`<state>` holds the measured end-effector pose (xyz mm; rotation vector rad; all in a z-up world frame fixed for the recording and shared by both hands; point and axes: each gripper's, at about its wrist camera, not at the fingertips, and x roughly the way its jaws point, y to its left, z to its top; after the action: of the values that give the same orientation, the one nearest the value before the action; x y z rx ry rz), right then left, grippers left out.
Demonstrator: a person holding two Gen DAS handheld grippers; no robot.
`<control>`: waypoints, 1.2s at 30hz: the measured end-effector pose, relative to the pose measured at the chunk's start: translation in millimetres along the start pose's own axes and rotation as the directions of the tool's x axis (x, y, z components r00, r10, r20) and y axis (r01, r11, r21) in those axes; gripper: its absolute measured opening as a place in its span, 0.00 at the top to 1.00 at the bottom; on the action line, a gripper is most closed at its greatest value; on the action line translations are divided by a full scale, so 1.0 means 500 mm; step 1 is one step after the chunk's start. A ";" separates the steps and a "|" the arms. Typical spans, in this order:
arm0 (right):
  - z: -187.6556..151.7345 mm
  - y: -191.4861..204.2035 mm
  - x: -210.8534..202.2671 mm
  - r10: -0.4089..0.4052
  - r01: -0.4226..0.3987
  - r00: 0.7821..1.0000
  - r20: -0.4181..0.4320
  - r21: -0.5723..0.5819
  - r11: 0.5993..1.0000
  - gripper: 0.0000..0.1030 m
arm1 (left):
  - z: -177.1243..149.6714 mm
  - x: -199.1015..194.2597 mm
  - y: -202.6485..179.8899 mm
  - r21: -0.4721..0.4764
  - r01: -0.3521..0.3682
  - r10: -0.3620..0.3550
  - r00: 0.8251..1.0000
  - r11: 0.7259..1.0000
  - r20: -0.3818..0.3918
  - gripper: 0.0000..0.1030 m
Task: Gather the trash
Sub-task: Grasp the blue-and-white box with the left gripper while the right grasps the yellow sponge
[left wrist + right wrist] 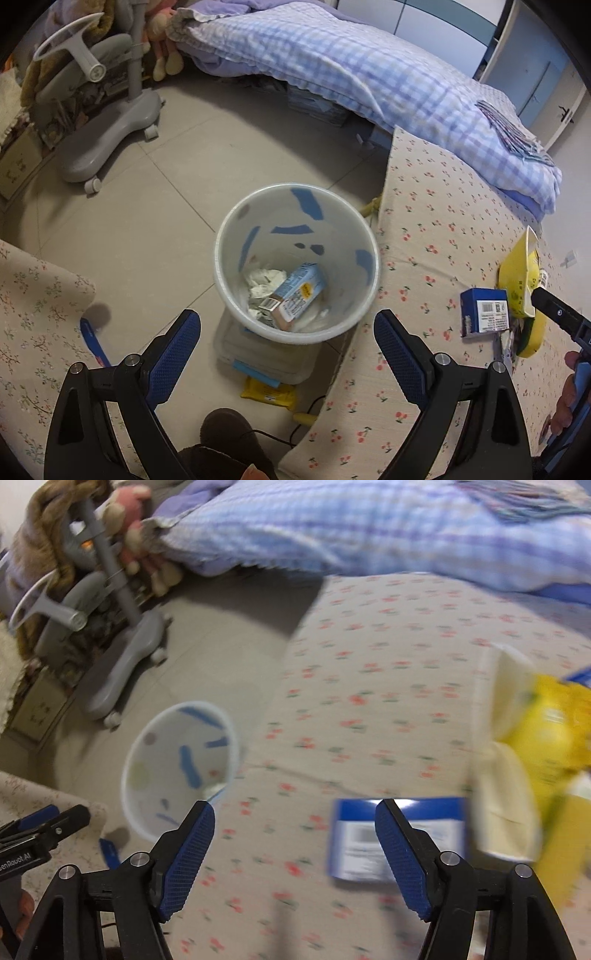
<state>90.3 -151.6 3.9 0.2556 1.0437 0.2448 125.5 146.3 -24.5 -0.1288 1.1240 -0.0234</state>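
Note:
A white trash bin (236,221) with blue marks stands on the floor beside the bed; it holds a light blue carton (299,291) and crumpled paper (264,280). My left gripper (288,332) is open and empty just above the bin's near rim. On the floral bed cover lie a small blue box (484,312) and yellow packaging (521,288). In the blurred right wrist view, my right gripper (295,823) is open and empty above the cover, with the blue box (354,834) by its right finger and the yellow packaging (546,738) to the right. The bin (162,760) shows at left.
A grey wheeled chair base (110,140) stands on the tiled floor at the back left. A checked blue duvet (369,74) covers the far bed. A plastic container (266,362) and a yellow packet (269,393) lie on the floor under the bin. A floral-covered surface (33,314) is at the left.

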 end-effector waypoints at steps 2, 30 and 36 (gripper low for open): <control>-0.005 -0.035 -0.024 -0.039 0.038 0.999 0.010 0.020 0.999 0.25 | 0.000 0.002 -0.019 0.013 0.008 -0.008 1.000 1.000 -0.007 0.06; -0.100 -0.344 -0.055 -0.029 0.079 0.988 -0.150 0.345 0.935 0.41 | -0.029 0.087 -0.379 0.462 0.233 -0.193 0.972 0.856 -0.134 0.06; -0.119 -0.386 -0.119 -0.056 0.091 0.993 -0.108 0.349 0.933 0.41 | -0.055 0.116 -0.463 0.693 0.174 -0.166 0.983 0.699 -0.079 0.06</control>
<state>24.8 -347.3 -37.9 0.5332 1.1889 -0.0017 136.6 -90.8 -61.7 0.4564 1.0424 -0.6207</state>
